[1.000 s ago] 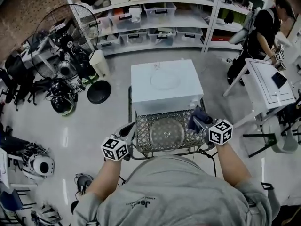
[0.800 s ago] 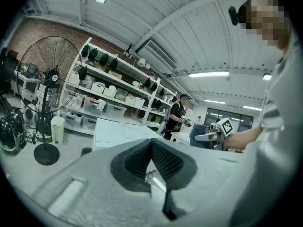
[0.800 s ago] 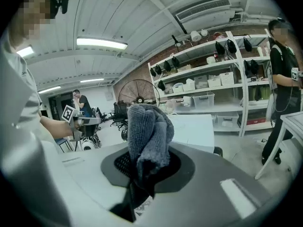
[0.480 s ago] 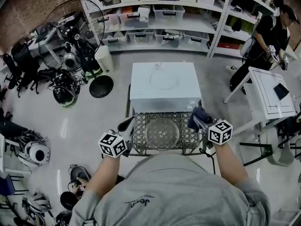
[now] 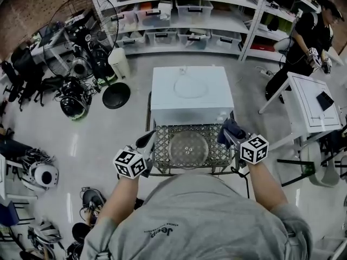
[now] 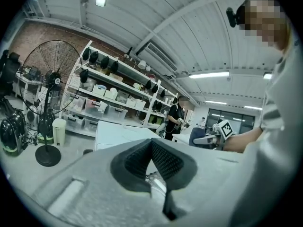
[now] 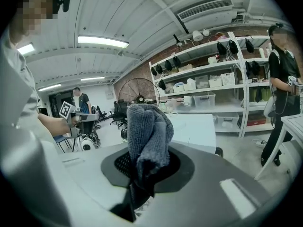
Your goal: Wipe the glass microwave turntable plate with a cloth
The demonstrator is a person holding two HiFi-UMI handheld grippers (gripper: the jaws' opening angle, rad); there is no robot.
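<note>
Turntable plate (image 5: 188, 146) sits flat in the middle of the metal lattice surface (image 5: 162, 151) right in front of the person. It's round, clear glass, and the mesh pattern shows around it on all sides. Neither claw is touching it.

Left claw (image 5: 146, 140) is off the plate's left edge, over the left side of the lattice. In its own view (image 6: 151, 143) the dark ribbed pads meet at the tips with nothing between them, so it's closed and empty — just a sliver of the lattice shows through the gap lower down.

Right claw (image 5: 232, 134) is off the plate's right side, near the far right corner of the lattice. It's clamped on a dark blue-grey cloth (image 5: 230, 129). In the right claw's view (image 7: 144, 161) the cloth (image 7: 147, 131) stands up bunched and folded out of the pads, with a dark tail of it hanging down through the slot. The cloth is beside the plate, not on it.

Past the lattice there's a white surface (image 5: 190, 110) butted right up against it, with a faint ring outline on top — can't tell what that ring is.

Further back is a big pedestal fan (image 5: 81, 31) on the left. White shelving (image 5: 184, 23) with storage bins runs along the far wall, and another person (image 5: 312, 37) stands at a white table (image 5: 309, 110) on the right.
</note>
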